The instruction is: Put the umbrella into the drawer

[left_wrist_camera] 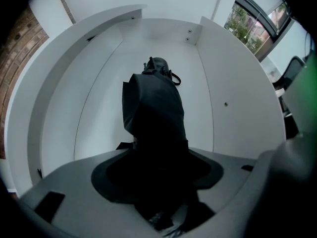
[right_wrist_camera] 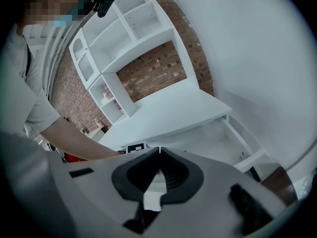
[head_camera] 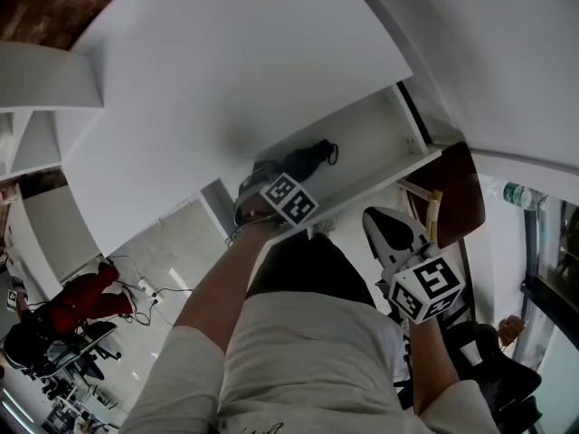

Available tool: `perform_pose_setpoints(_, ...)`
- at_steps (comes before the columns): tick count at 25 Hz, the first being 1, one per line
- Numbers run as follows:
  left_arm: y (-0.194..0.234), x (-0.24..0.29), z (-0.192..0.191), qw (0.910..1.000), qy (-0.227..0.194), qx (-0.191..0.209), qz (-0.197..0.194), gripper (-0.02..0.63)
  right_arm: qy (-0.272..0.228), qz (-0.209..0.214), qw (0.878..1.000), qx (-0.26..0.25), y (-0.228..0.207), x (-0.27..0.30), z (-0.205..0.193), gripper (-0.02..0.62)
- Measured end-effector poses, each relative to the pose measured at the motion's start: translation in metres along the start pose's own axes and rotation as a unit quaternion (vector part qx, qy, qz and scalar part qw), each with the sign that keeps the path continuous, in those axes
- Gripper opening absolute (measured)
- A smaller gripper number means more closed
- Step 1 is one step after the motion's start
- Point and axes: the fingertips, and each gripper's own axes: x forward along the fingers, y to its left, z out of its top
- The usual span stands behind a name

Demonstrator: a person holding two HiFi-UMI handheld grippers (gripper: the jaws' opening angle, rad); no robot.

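The black folded umbrella point(head_camera: 306, 159) lies lengthwise inside the open white drawer point(head_camera: 380, 134) under the desk top. My left gripper point(head_camera: 268, 190) reaches into the drawer's near end and is shut on the umbrella's near end. In the left gripper view the umbrella point(left_wrist_camera: 156, 105) runs from the left gripper point(left_wrist_camera: 157, 150) towards the drawer's back wall point(left_wrist_camera: 163, 36), its strap end farthest. My right gripper point(head_camera: 378, 217) hangs shut and empty to the right, outside the drawer front. In its own view the right gripper point(right_wrist_camera: 158, 150) has its tips touching, with the drawer point(right_wrist_camera: 223, 138) beyond.
A brown wooden chair point(head_camera: 460, 193) stands right of the drawer, with a bottle point(head_camera: 521, 194) beyond it. A red object point(head_camera: 86, 297) and cables lie on the floor at the left. White shelves point(right_wrist_camera: 124, 38) stand on a brick wall above the desk top point(right_wrist_camera: 168, 114).
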Motion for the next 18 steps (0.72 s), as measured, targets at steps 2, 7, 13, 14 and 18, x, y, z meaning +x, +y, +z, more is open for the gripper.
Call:
perform_pose_setpoints(2, -0.0003, 0.0011, -0.0002, 1.0, 0.003, 0.0, -0.001, 0.29, -0.001, 0.001, 1.0, 0.0, -0.0001, 0.0004, 0.0006, 0.031)
perform_pose_setpoints(7, -0.001, 0.003, 0.0006, 1.0, 0.007, 0.001, -0.001, 0.29, -0.002, 0.001, 1.0, 0.003, -0.0013, 0.0009, 0.0012, 0.031)
perform_pose_setpoints(13, -0.0018, 0.0039, -0.0001, 1.0, 0.008, 0.005, 0.001, 0.29, 0.002, 0.007, 1.0, 0.005, 0.0002, 0.0025, -0.0012, 0.031)
perform_pose_setpoints(14, -0.002, 0.0036, -0.0003, 1.0, 0.008, 0.006, 0.001, 0.29, 0.003, 0.008, 1.0, 0.005, 0.0005, 0.0029, -0.001, 0.031)
perform_pose_setpoints(18, -0.0023, 0.0024, -0.0006, 1.0, 0.005, 0.009, -0.001, 0.291, 0.004, 0.013, 1.0, 0.003, 0.002, 0.0056, -0.0006, 0.031)
